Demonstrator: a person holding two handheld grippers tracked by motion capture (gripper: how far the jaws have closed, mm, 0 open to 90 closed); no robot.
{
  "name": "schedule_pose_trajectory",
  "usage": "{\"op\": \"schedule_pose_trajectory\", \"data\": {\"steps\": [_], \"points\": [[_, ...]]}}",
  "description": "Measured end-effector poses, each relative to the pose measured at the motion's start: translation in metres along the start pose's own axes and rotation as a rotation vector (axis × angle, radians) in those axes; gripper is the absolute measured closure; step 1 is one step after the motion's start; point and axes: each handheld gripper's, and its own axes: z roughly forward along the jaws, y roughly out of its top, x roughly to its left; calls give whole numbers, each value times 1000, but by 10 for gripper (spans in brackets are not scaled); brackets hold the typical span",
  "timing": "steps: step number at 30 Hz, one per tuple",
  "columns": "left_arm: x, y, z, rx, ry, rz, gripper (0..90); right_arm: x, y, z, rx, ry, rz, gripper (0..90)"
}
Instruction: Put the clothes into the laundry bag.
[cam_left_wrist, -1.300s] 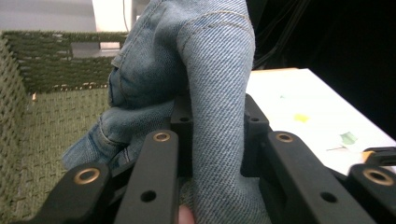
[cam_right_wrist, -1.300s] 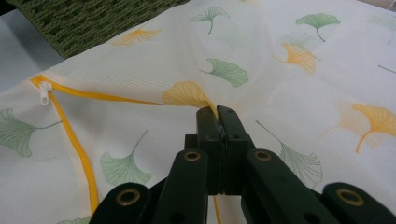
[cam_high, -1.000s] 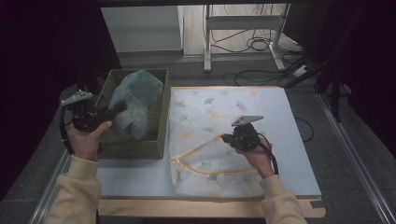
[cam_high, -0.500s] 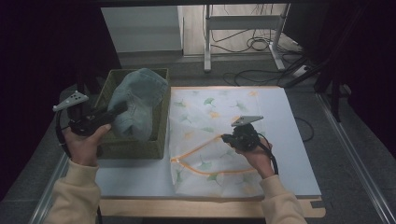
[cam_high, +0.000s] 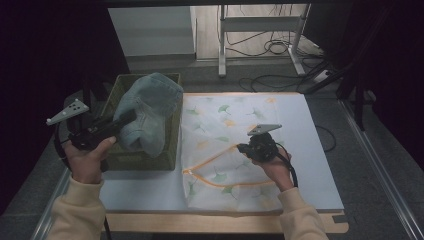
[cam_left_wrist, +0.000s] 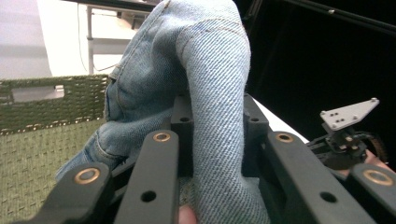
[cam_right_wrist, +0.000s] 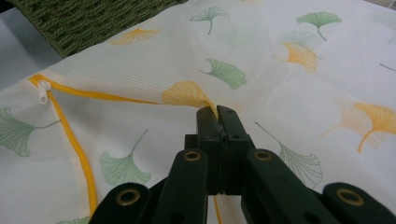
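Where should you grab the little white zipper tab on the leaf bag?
Probably pinch the white tab itself, where it sticks up at the corner of the orange zipper. Come from the basket side, since the right tongs already pinch the bag on the other.

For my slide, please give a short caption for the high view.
Left gripper lifts denim garment from green basket; right gripper pinches leaf-print laundry bag.

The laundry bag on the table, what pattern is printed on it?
Green and orange ginkgo leaves on white mesh, with an orange zipper; the laundry bag shows best in the right gripper view.
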Motion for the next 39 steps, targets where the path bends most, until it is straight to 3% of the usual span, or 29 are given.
{"op": "schedule_pose_trajectory", "data": {"steps": [22,39], "points": [[-19,-3,-2,-7,-101,-8,737,1,0,0,-2,-3,-1,890],[-36,-14,5,30,-173,0,737,1,0,1,-3,-6,-4,890]]}}
